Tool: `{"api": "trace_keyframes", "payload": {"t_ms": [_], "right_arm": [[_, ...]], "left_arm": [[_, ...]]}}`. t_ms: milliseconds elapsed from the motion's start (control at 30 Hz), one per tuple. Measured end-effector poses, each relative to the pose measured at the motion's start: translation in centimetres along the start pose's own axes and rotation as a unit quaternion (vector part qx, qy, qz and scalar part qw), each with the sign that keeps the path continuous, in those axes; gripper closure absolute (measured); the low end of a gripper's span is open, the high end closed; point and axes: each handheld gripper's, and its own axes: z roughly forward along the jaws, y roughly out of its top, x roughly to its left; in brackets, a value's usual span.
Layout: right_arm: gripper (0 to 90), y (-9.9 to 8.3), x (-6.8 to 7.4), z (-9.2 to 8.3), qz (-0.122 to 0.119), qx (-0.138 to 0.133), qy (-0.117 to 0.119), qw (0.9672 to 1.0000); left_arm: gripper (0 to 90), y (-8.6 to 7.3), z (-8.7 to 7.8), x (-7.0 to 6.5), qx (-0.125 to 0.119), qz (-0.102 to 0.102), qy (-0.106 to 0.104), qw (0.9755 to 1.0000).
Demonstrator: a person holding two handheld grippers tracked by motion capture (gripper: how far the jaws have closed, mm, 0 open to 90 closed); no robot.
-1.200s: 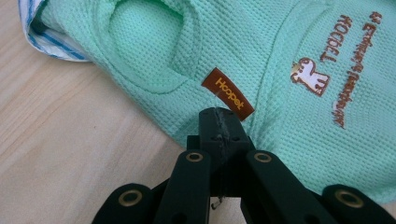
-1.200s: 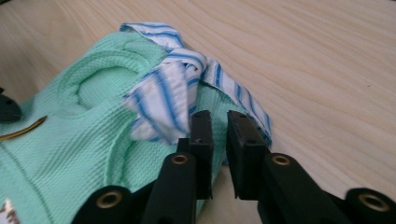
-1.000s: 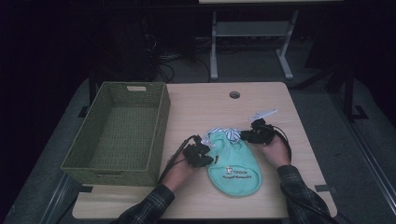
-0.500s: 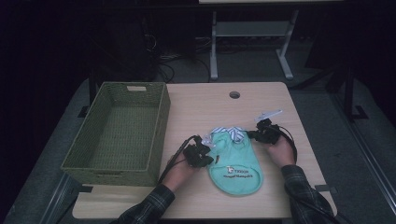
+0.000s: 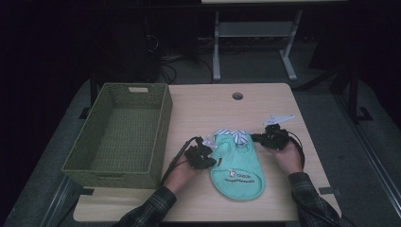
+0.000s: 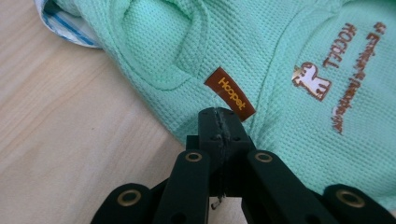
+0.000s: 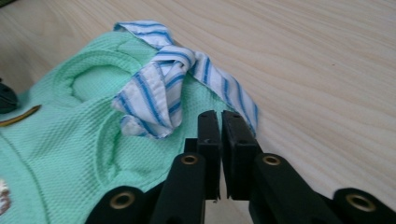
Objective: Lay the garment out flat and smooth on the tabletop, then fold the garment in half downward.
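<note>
The garment (image 5: pixel 239 168) lies at lower centre of the table (image 5: pixel 265 104), between the two grippers. The basket (image 5: pixel 120 135) sits at its left; a hole (image 5: pixel 237 96) lies above.

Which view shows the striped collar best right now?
The right gripper view: the striped collar sits close and sharp, bunched on the green garment just beyond the fingers. The high view shows the collar small at the garment's far end. The left gripper view catches a corner of it at the top edge.
</note>
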Motion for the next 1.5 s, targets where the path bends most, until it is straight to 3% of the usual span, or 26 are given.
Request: {"api": "trace_keyframes", "payload": {"t_ms": [133, 267, 367, 400, 700, 767, 800, 933, 1367, 1500], "right_arm": [[78.5, -0.1, 0.0, -0.4, -0.004, -0.007, 0.006, 1.0], [73.0, -0.1, 0.1, -0.8, -0.001, -0.009, 0.009, 0.9999], [68.9, 0.0, 0.0, -1.0, -0.001, -0.008, 0.009, 0.9999], [66.9, 0.1, 0.0, -1.0, -0.003, -0.01, 0.011, 0.9999], [57.2, 0.7, 0.0, -1.0, 0.002, -0.013, 0.017, 0.9998], [56.6, 0.8, 0.0, -1.1, 0.001, -0.014, 0.019, 0.9997], [56.3, 0.8, 0.0, -1.0, -0.003, -0.017, 0.019, 0.9997], [55.8, 1.2, 0.0, -1.1, -0.003, -0.017, 0.017, 0.9997], [55.8, 2.3, -0.5, -0.5, -0.009, -0.011, 0.019, 0.9997], [55.6, 2.0, -0.4, -0.3, -0.008, -0.009, 0.02, 0.9997]], "left_arm": [[80.3, 0.0, -0.1, 0.2, 0.002, 0.0, -0.015, 0.9999], [70.9, 0.2, -0.3, 0.2, -0.006, 0.002, -0.014, 0.9999], [60.7, 0.4, -0.5, 0.4, -0.017, -0.012, -0.018, 0.9996], [57.3, 0.5, -0.7, 0.6, -0.013, -0.007, -0.016, 0.9998], [40.7, 1.2, -1.6, 1.8, -0.039, -0.023, 0.002, 0.999], [40.1, 1.3, -1.6, 1.8, -0.051, -0.033, 0.005, 0.9981], [39.9, 1.4, -1.8, 2.1, -0.046, -0.022, 0.007, 0.9987], [40.1, 1.9, -1.9, 2.5, -0.057, -0.032, 0.008, 0.9978], [41.8, 4.5, -1.7, 5.2, -0.062, -0.026, 0.035, 0.9971], [41.6, 5.1, -1.0, 6.1, -0.058, -0.029, 0.033, 0.9974]]}}
